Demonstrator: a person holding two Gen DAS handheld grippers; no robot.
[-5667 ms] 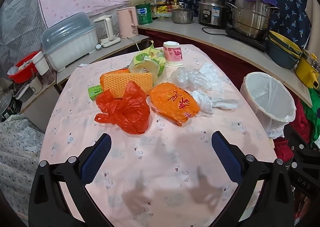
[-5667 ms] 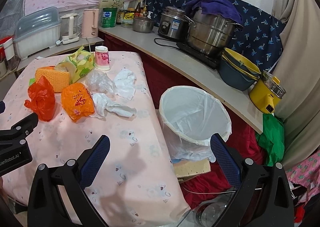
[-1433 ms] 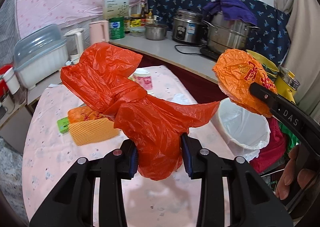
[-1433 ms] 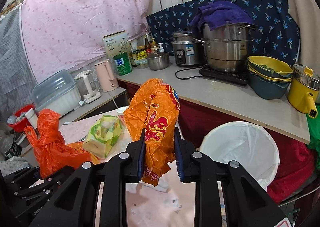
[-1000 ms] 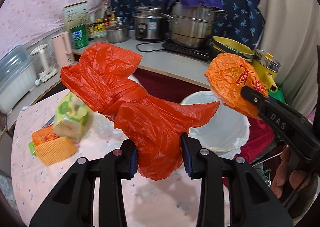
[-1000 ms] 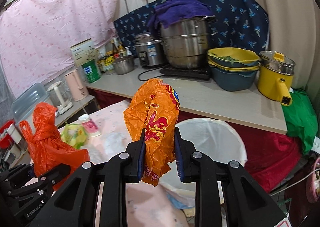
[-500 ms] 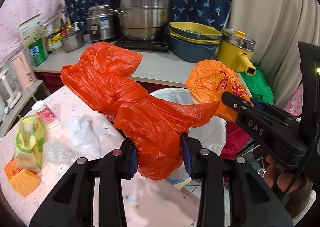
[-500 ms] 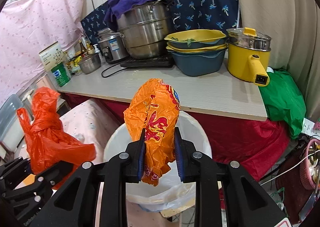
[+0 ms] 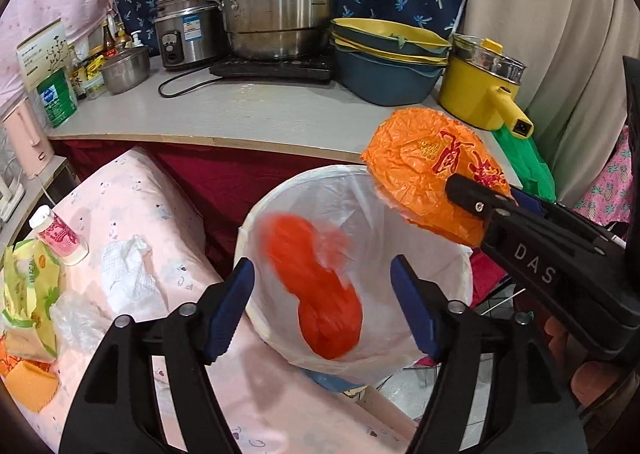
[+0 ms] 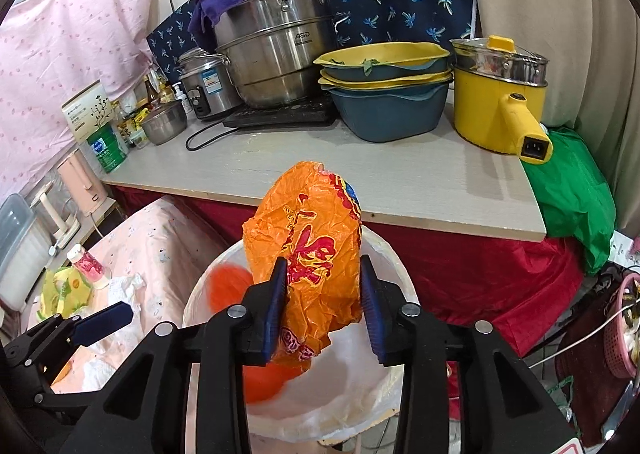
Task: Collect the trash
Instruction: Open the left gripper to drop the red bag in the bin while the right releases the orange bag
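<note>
My left gripper (image 9: pixel 322 306) is open and empty over the white-lined trash bin (image 9: pixel 262 214). The red plastic bag (image 9: pixel 320 294) is blurred, falling inside the bin; it also shows in the right wrist view (image 10: pixel 230 286). My right gripper (image 10: pixel 323 308) is shut on the orange printed bag (image 10: pixel 312 250) and holds it above the bin (image 10: pixel 394 262). The orange bag shows in the left wrist view (image 9: pixel 428 170) at the bin's right rim. More trash lies on the pink table (image 9: pixel 132 194): white tissue (image 9: pixel 124 274), clear plastic (image 9: pixel 76 322), a green-yellow packet (image 9: pixel 28 294), orange foam netting (image 9: pixel 32 386).
A small pink-labelled bottle (image 9: pixel 58 232) stands on the table. The counter (image 9: pixel 240 110) behind the bin holds a steel steamer pot (image 9: pixel 280 18), rice cooker (image 9: pixel 180 34), stacked blue-yellow basins (image 9: pixel 388 66) and a yellow pot (image 9: pixel 484 86). A green bag (image 10: pixel 576 206) hangs at the right.
My left gripper has opened and let go of the red bag, which now drops into the bin. Both grippers have moved closer over the bin. The right gripper still holds the orange bag.
</note>
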